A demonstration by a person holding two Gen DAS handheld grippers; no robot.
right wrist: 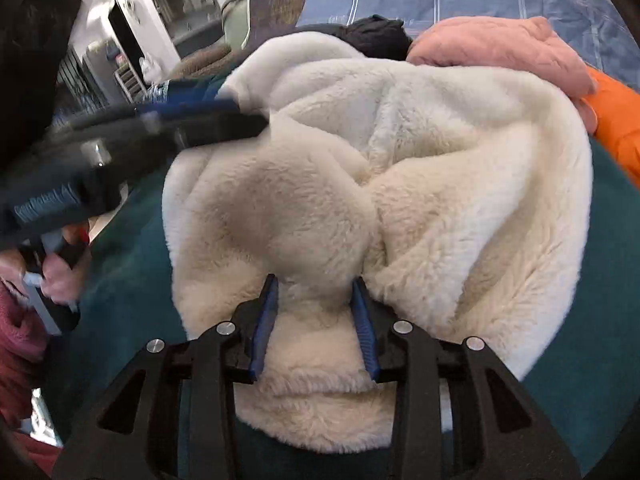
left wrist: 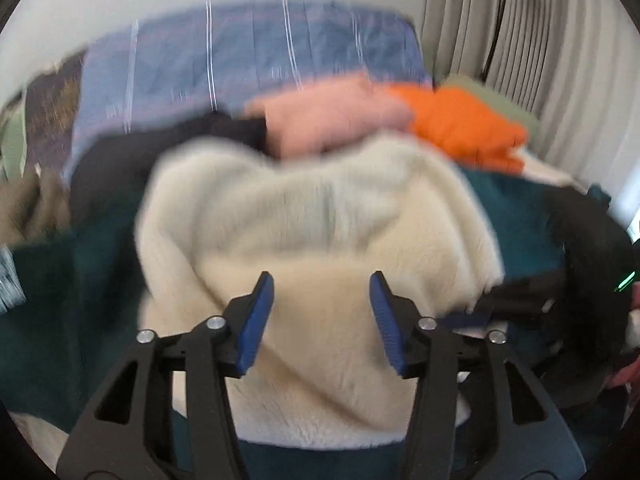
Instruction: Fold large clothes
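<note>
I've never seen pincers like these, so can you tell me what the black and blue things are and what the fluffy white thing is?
They are two grabbing tools, one in each of a person's hands, each with a camera looking along its fingers. The left gripper is open over a cream fleece garment. In the other picture the right gripper has a fold of that fleece bunched between its fingers; whether it pinches tight I cannot tell. The fleece lies on a dark green blanket, with pink and orange clothes behind.
</note>
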